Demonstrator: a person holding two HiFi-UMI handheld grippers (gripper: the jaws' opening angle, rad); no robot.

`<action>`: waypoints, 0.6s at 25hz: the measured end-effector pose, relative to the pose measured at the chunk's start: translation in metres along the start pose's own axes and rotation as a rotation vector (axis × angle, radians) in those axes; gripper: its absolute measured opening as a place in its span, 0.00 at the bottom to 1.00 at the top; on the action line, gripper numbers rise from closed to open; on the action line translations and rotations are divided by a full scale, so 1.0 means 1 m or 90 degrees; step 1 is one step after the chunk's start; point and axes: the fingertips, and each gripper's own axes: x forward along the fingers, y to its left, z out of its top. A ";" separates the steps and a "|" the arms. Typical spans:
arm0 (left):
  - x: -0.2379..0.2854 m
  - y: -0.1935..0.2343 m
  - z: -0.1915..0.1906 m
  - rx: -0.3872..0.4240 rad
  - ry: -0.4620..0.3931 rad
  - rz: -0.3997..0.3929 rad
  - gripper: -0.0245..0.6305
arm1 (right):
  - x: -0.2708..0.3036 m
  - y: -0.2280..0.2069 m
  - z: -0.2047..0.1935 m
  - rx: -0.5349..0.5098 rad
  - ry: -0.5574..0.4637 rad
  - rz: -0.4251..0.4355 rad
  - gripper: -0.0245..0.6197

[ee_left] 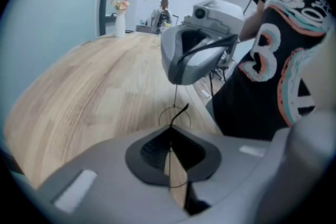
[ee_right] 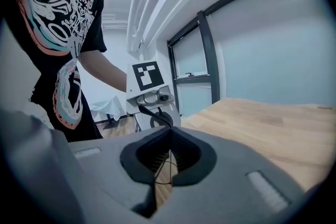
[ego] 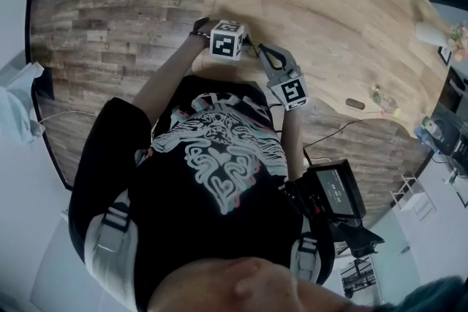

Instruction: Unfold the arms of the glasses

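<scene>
wire glasses (ee_left: 173, 119) held aloft over the table (ee_left: 89, 97) edge, left gripper (ee_left: 170, 132) and right gripper (ee_right: 167, 138), at its 12 o'clock, each clamped on the wire; advisable: anchor one, swing the arm (ee_left: 180, 113) slowly about its hinge, never twisting.

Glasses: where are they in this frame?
Seen in both gripper views, the glasses are pinched between left gripper and right gripper, jaws shut on the wire frame, in front of the person at the near edge of the wooden table.
</scene>
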 end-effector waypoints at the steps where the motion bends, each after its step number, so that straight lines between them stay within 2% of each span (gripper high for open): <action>1: -0.004 0.000 0.000 -0.010 -0.009 0.002 0.02 | 0.000 -0.001 0.000 0.006 -0.002 -0.002 0.04; 9: -0.034 0.001 0.012 -0.094 -0.139 0.001 0.02 | -0.005 -0.013 -0.007 0.074 -0.040 -0.012 0.04; 11: -0.040 0.003 0.012 -0.123 -0.194 0.005 0.02 | -0.007 -0.016 -0.006 0.094 -0.045 -0.014 0.04; 15: -0.062 0.006 0.014 -0.212 -0.320 0.000 0.02 | -0.011 -0.019 -0.005 0.122 -0.053 -0.017 0.04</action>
